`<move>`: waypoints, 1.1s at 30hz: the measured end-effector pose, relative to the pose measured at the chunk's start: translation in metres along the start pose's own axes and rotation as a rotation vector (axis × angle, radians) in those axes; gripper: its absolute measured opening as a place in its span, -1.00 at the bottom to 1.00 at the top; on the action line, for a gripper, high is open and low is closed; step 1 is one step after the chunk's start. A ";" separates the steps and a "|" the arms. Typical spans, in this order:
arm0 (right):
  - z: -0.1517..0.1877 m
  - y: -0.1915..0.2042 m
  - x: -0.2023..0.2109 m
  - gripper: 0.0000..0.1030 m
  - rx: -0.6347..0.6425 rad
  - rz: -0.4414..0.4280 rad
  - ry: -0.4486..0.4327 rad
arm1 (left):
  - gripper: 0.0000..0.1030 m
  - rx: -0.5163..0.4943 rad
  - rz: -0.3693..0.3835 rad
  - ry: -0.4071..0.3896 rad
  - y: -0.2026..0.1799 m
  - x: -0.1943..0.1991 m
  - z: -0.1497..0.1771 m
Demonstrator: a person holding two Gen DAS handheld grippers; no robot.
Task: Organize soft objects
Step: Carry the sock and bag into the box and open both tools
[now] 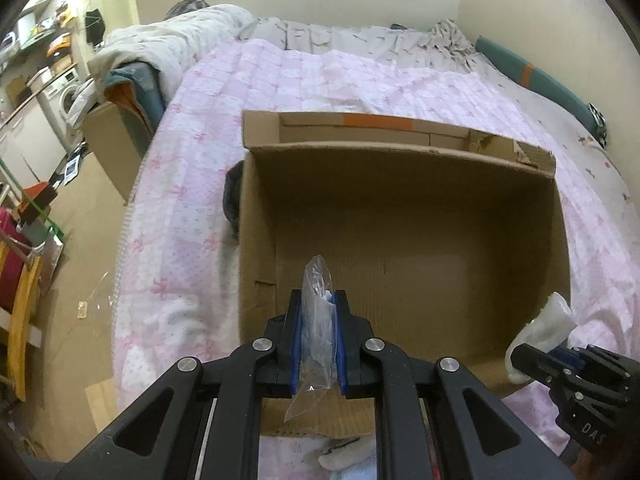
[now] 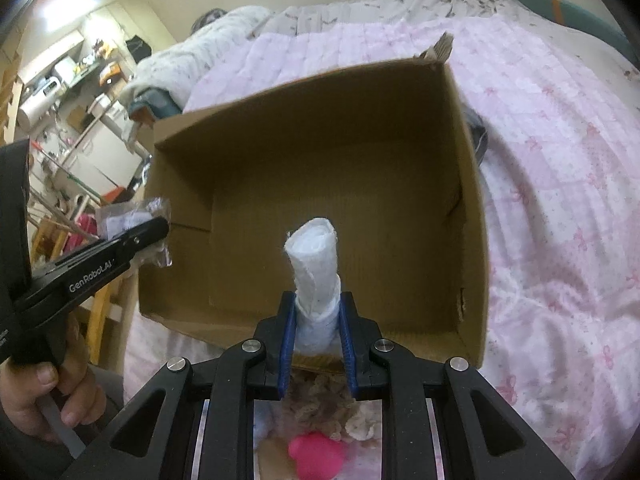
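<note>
An open cardboard box (image 1: pixel 400 216) (image 2: pixel 320 160) with a bare floor sits on the pink quilt. My left gripper (image 1: pixel 318 300) is shut on a clear plastic bag (image 1: pixel 318 320) and hangs over the box's near-left rim. In the right wrist view that same bag (image 2: pixel 132 220) shows at the left, held by the left gripper (image 2: pixel 160 226). My right gripper (image 2: pixel 318 300) is shut on a rolled white cloth (image 2: pixel 316 256) above the box's near edge. The cloth (image 1: pixel 540 328) appears at the lower right of the left wrist view.
The pink quilt (image 1: pixel 320 80) (image 2: pixel 560 160) covers the bed around the box. A pink soft toy (image 2: pixel 316 456) and fluffy beige fabric (image 2: pixel 324 404) lie under the right gripper. A dark item (image 1: pixel 232 196) sits by the box's left wall. Floor and shelves lie to the left.
</note>
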State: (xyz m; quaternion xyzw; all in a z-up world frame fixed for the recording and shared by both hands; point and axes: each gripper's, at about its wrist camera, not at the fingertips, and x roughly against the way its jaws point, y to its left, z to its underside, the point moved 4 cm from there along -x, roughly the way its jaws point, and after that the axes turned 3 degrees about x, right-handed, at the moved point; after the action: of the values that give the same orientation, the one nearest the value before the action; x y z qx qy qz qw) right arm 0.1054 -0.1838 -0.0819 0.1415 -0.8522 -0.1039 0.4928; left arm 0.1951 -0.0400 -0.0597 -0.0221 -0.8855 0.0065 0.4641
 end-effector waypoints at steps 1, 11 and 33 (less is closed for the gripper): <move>0.001 0.001 -0.003 -0.57 0.002 0.001 0.010 | -0.76 -0.005 0.005 0.002 -0.001 -0.003 0.002; 0.007 -0.002 -0.017 -0.56 -0.011 0.018 0.072 | -0.76 -0.006 0.011 0.036 -0.002 -0.014 0.012; 0.006 -0.007 -0.016 -0.56 -0.030 0.009 0.079 | -0.76 0.004 0.015 0.032 -0.003 -0.016 0.018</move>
State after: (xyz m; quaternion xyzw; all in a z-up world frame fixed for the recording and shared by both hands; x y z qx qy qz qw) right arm 0.1085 -0.1852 -0.1000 0.1343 -0.8311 -0.1085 0.5286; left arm 0.1892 -0.0432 -0.0826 -0.0280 -0.8777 0.0113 0.4783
